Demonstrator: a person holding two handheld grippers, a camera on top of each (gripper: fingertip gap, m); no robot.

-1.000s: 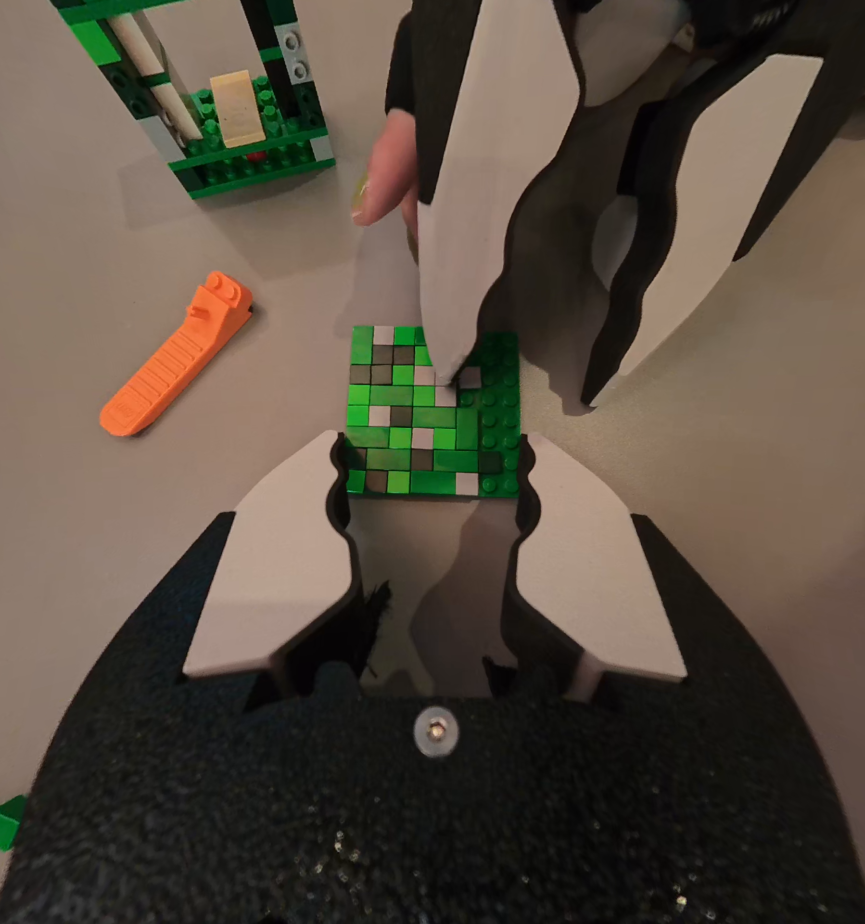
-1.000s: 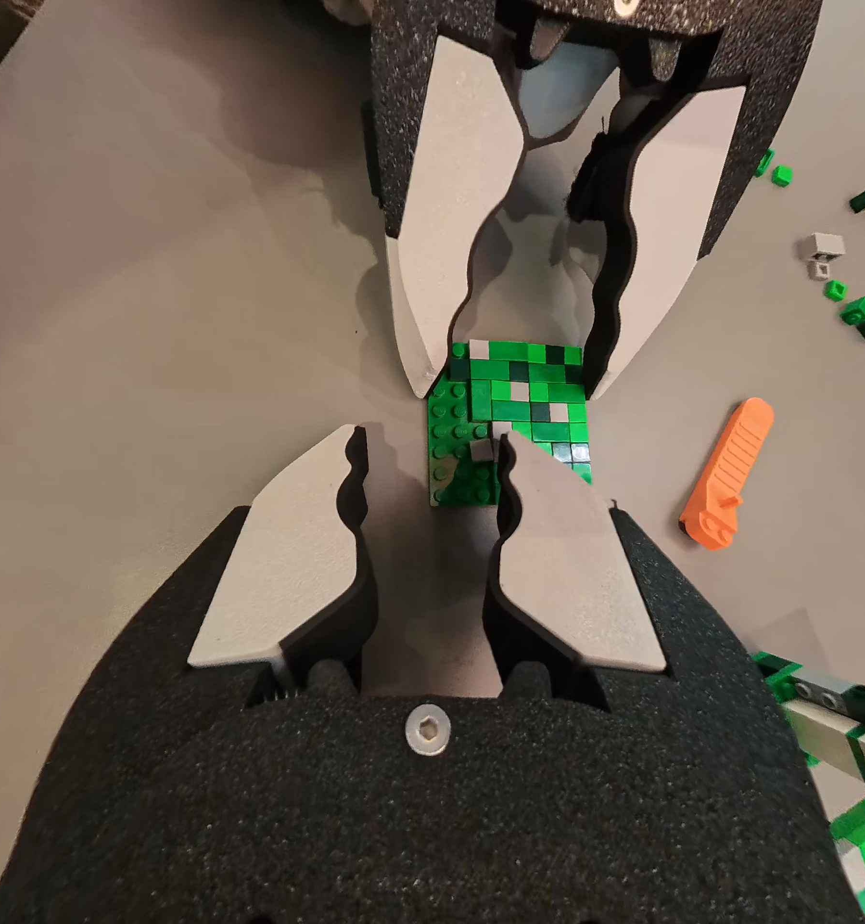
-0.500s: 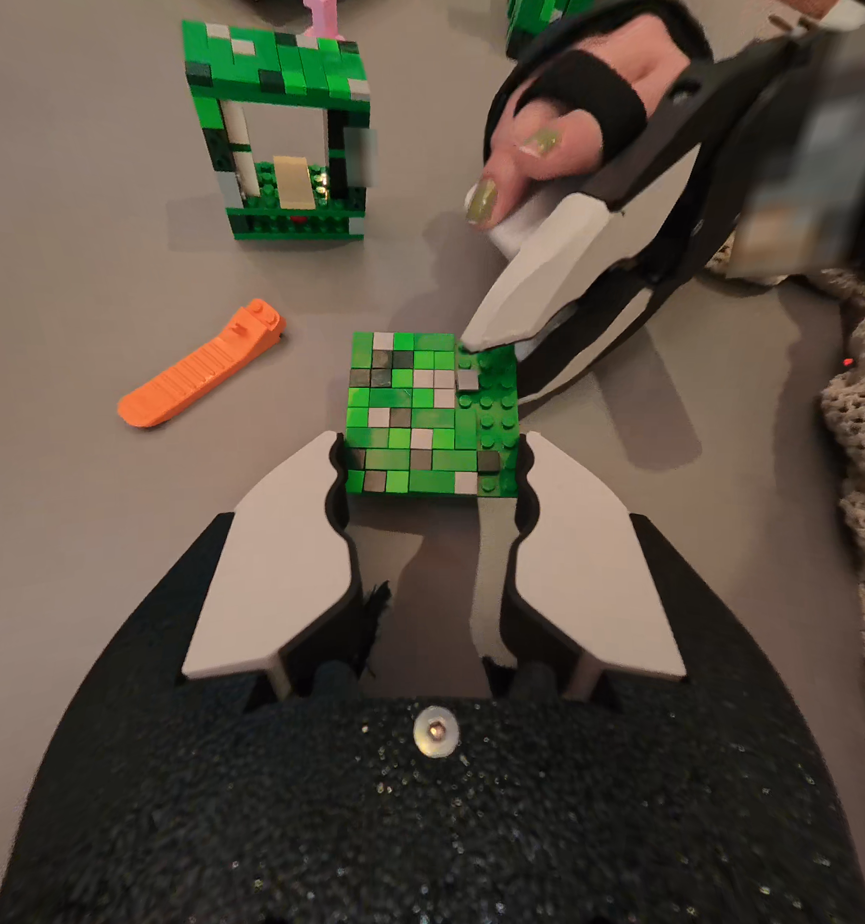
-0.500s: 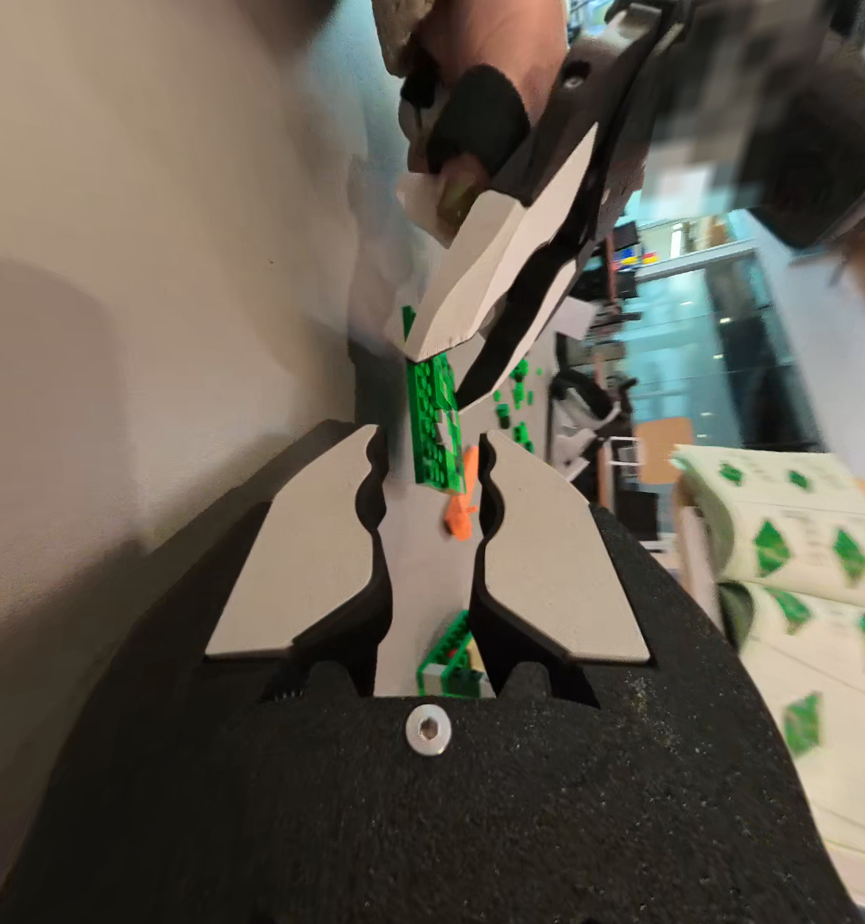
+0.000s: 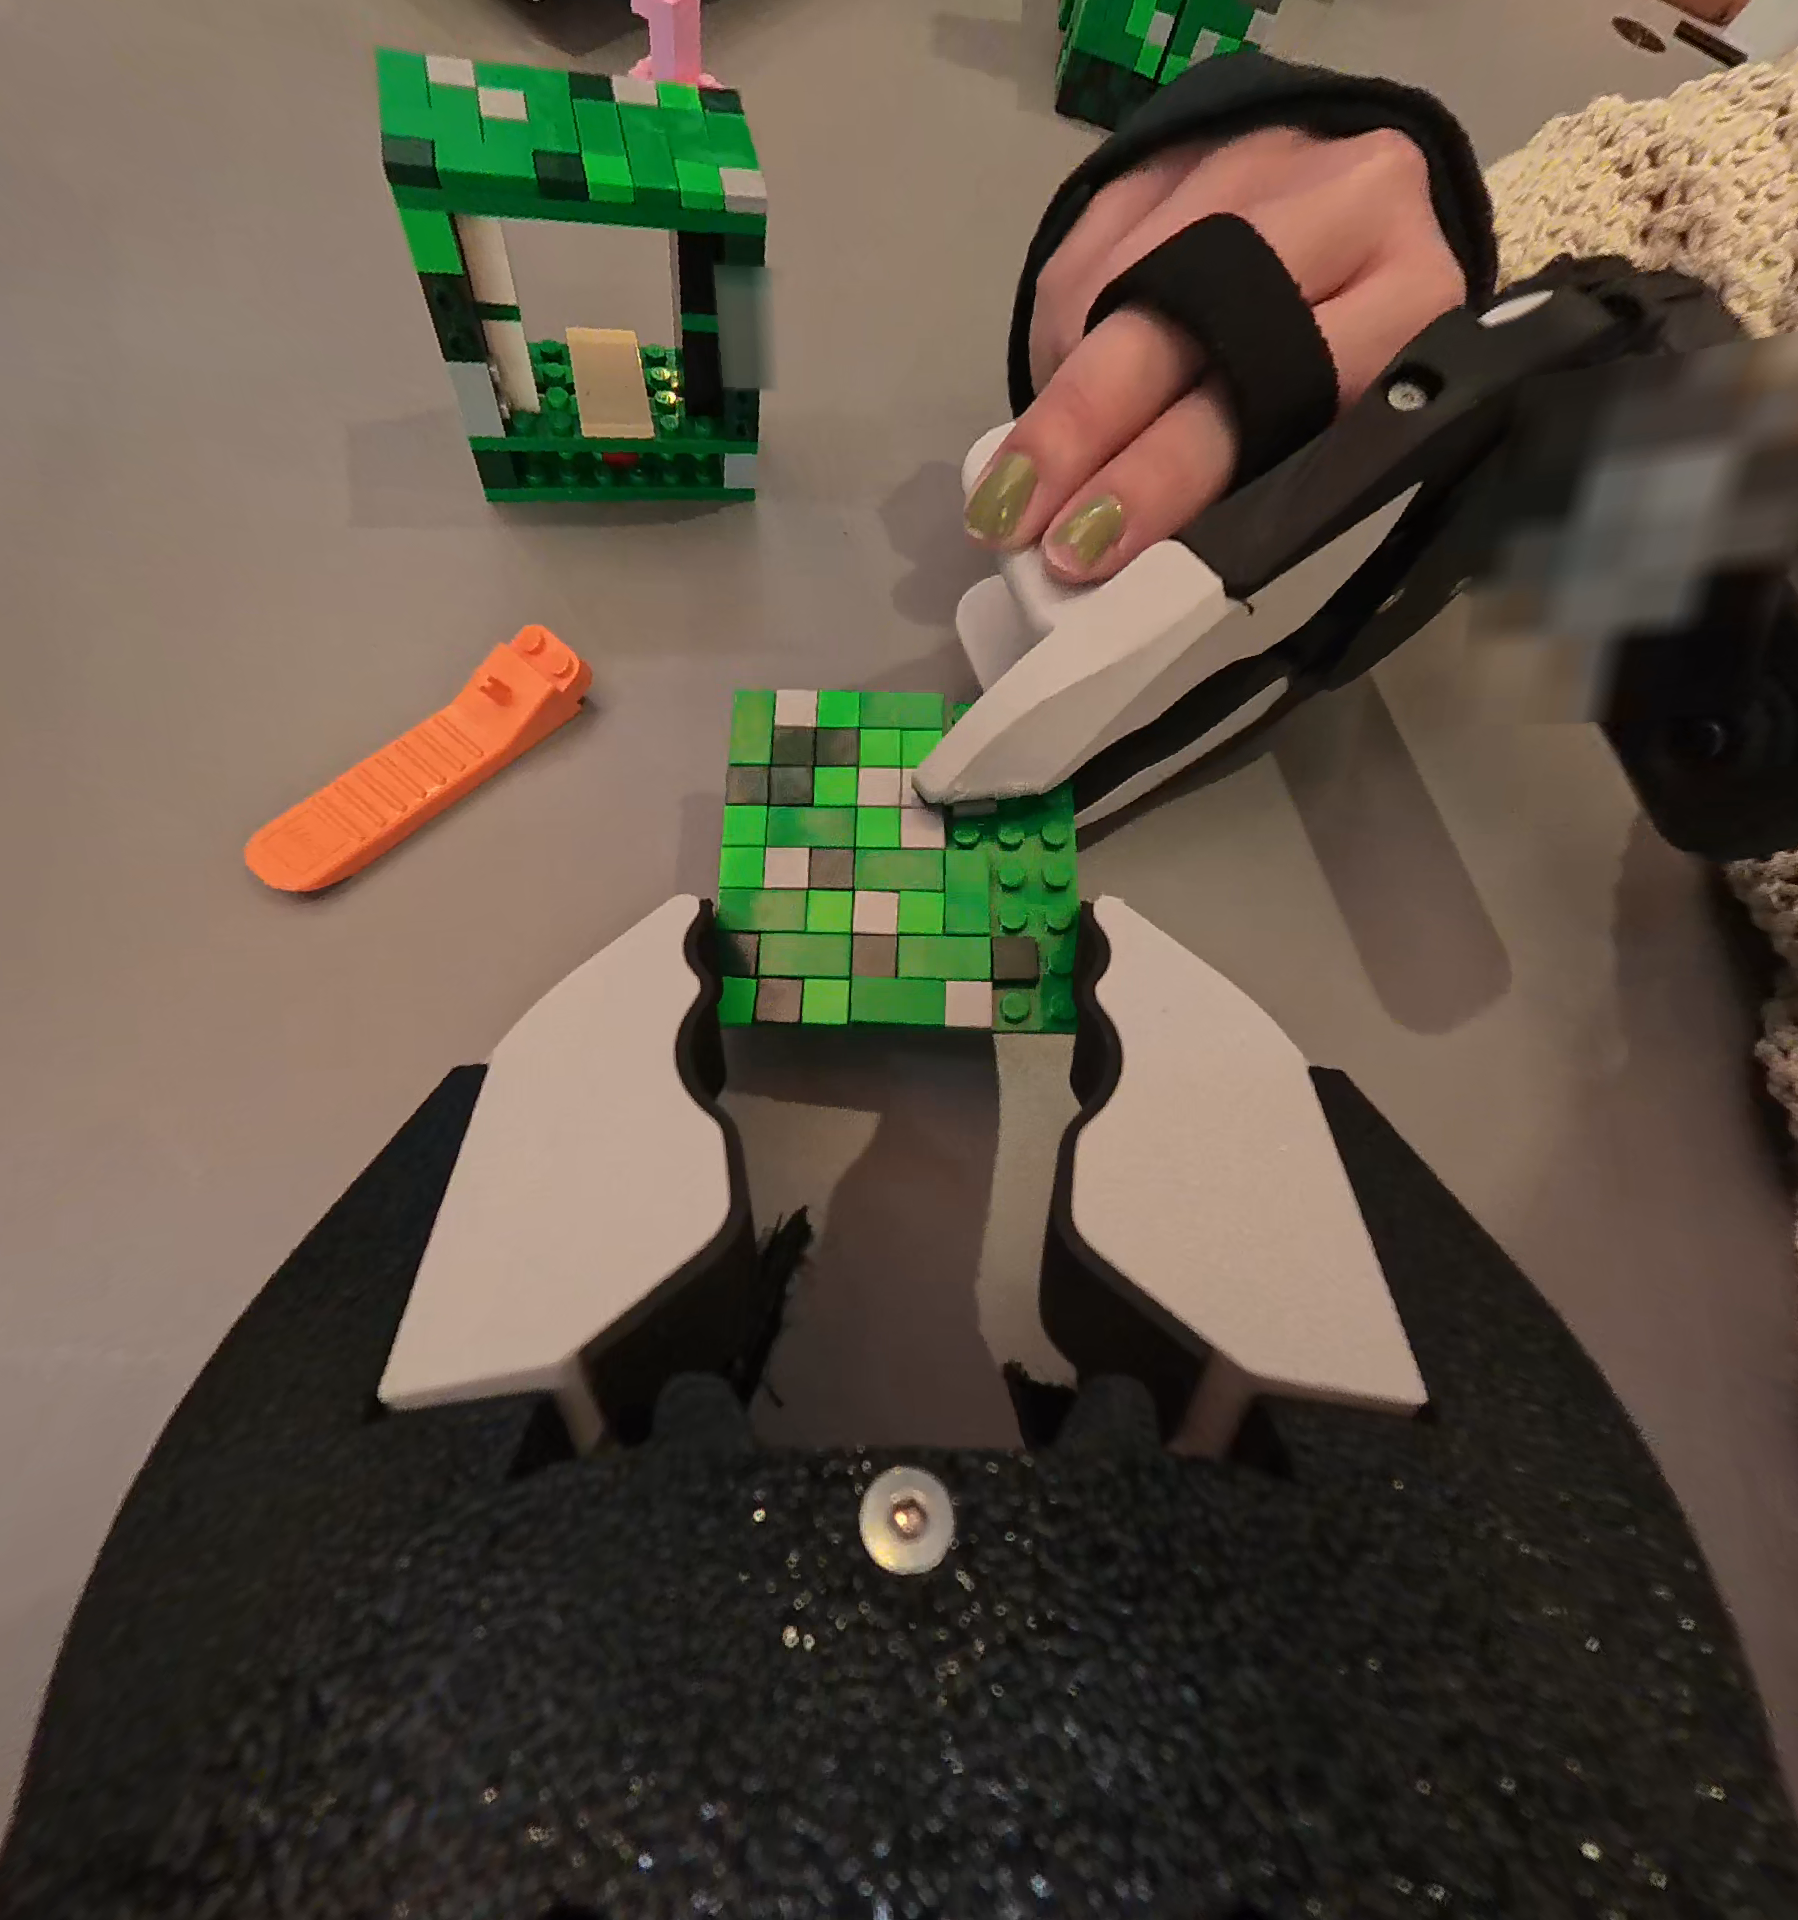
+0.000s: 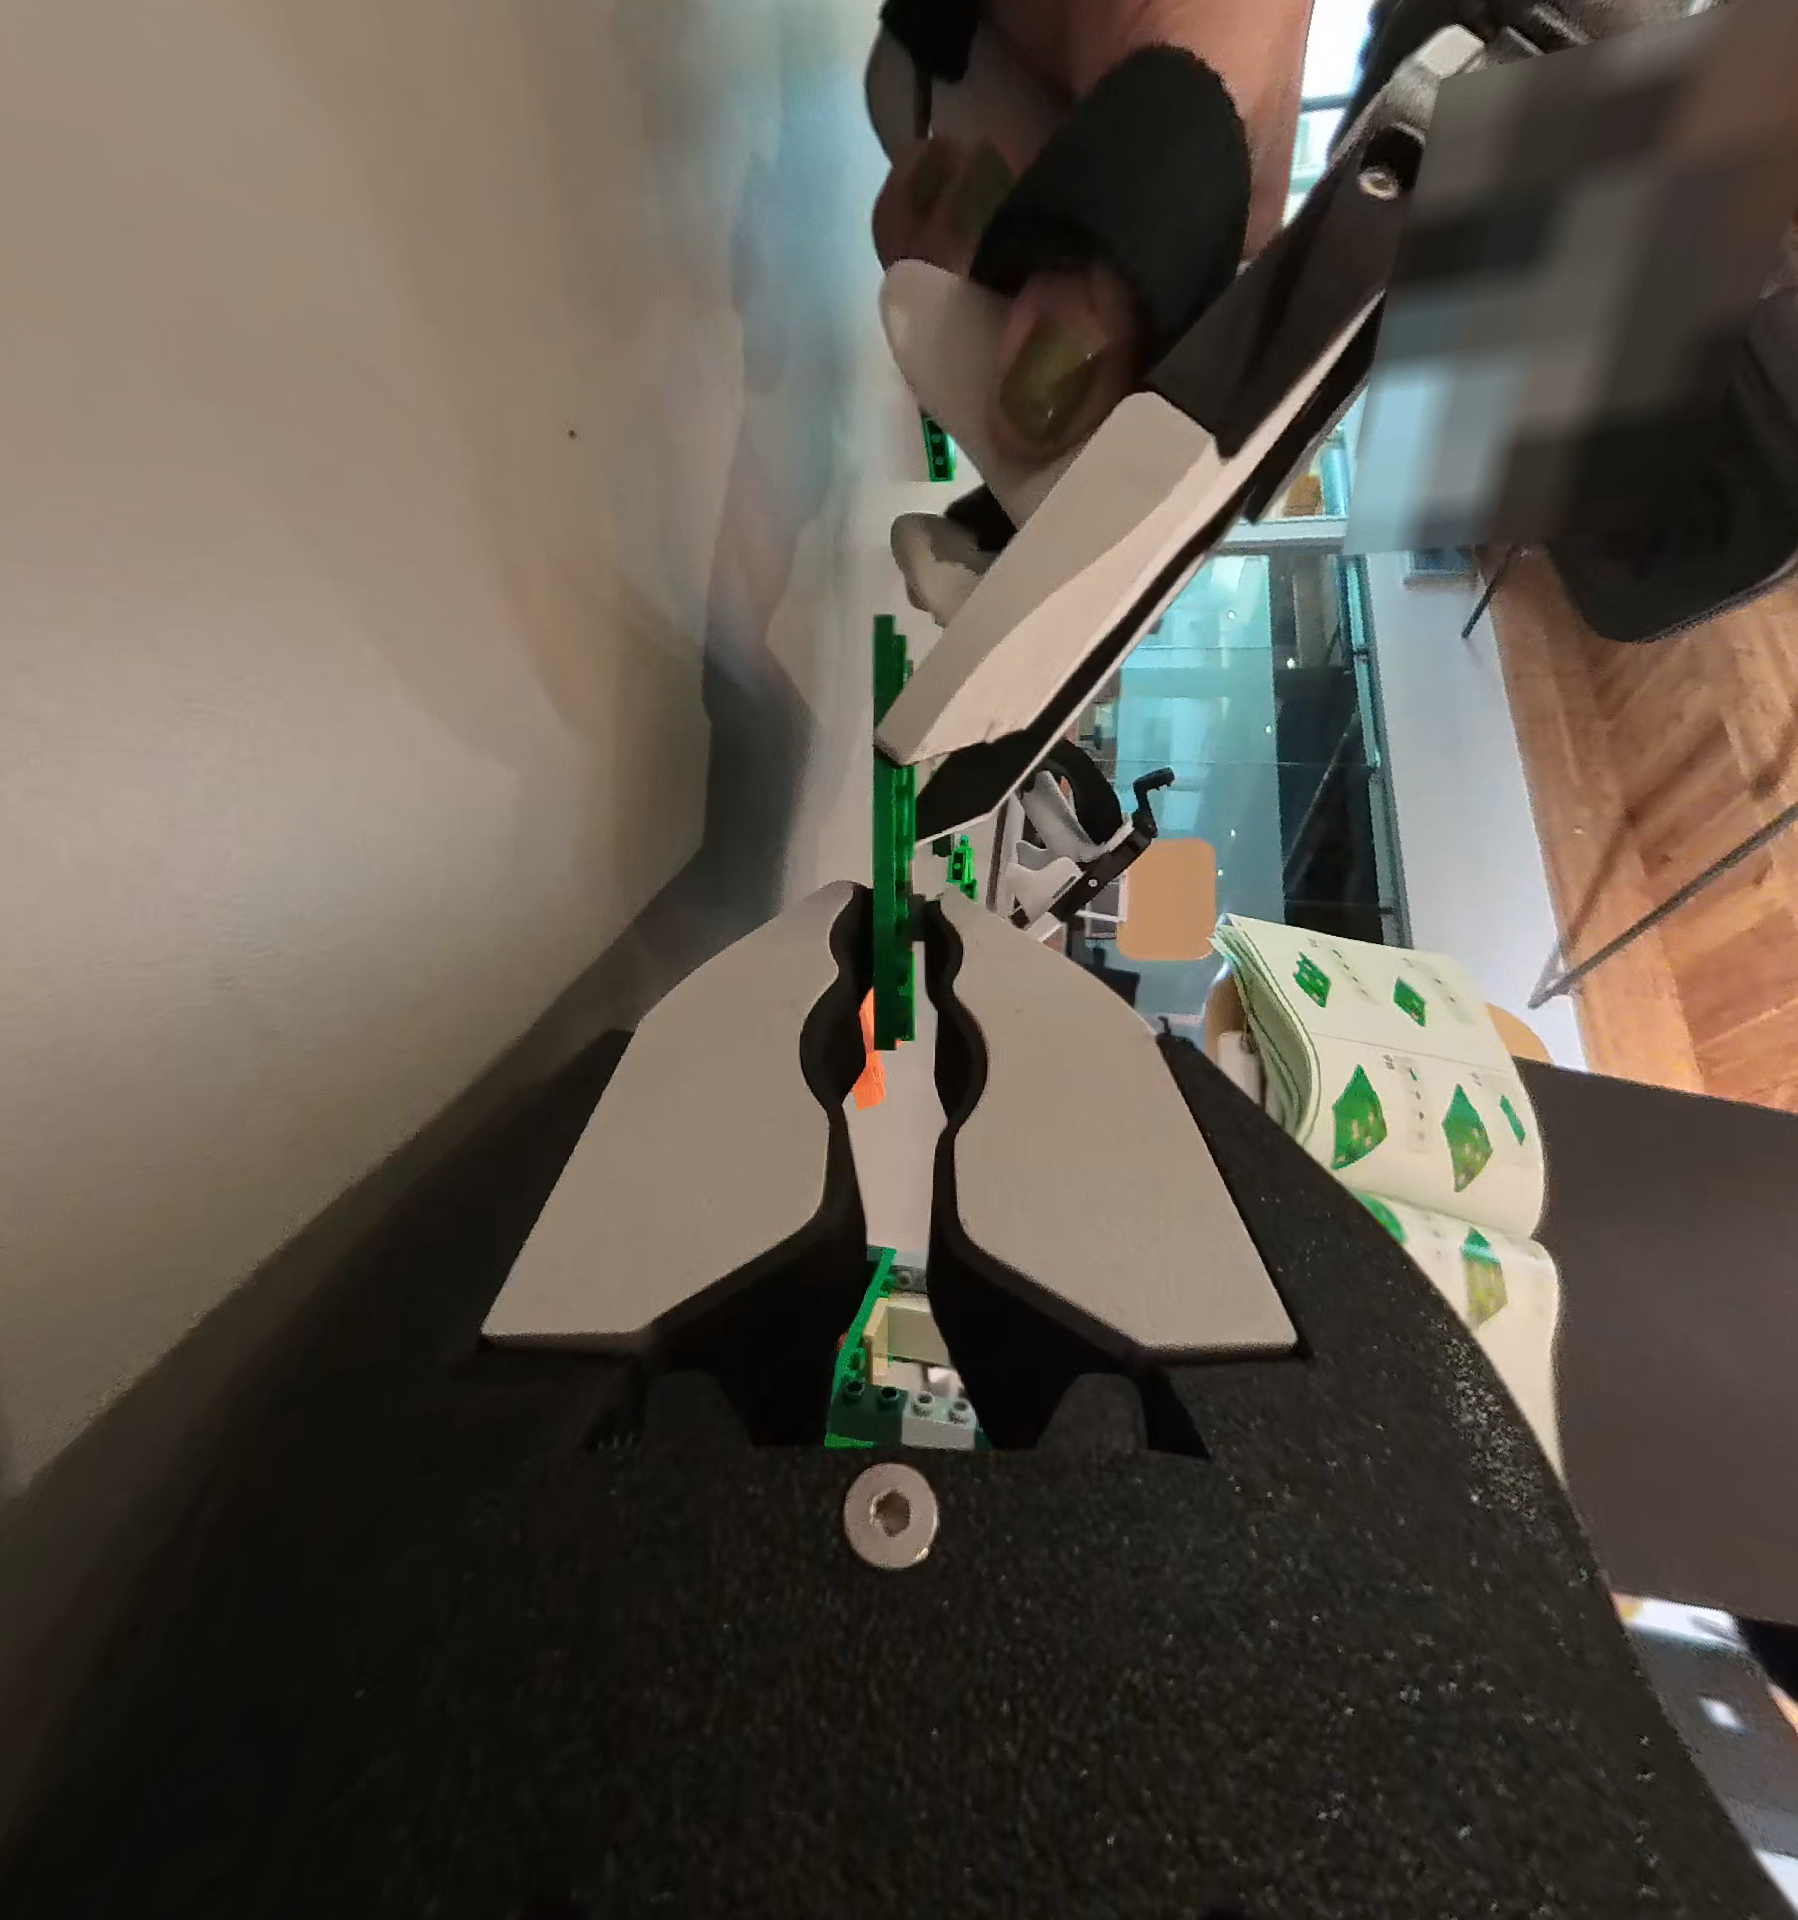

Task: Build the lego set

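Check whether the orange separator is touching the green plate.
Apart. The left wrist view shows a plain strip of bare table between the separator and the plate.

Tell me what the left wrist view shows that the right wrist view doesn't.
Only the left wrist view: the green tiled lego plate's patterned top with bare studs along its right side, the left gripper flanking its near corners, and a pink piece behind the standing green frame build. Only the right wrist view: the open instruction booklet, a wooden floor and glass walls. Both: the plate, edge-on in the right view, the orange brick separator, and the frame build.
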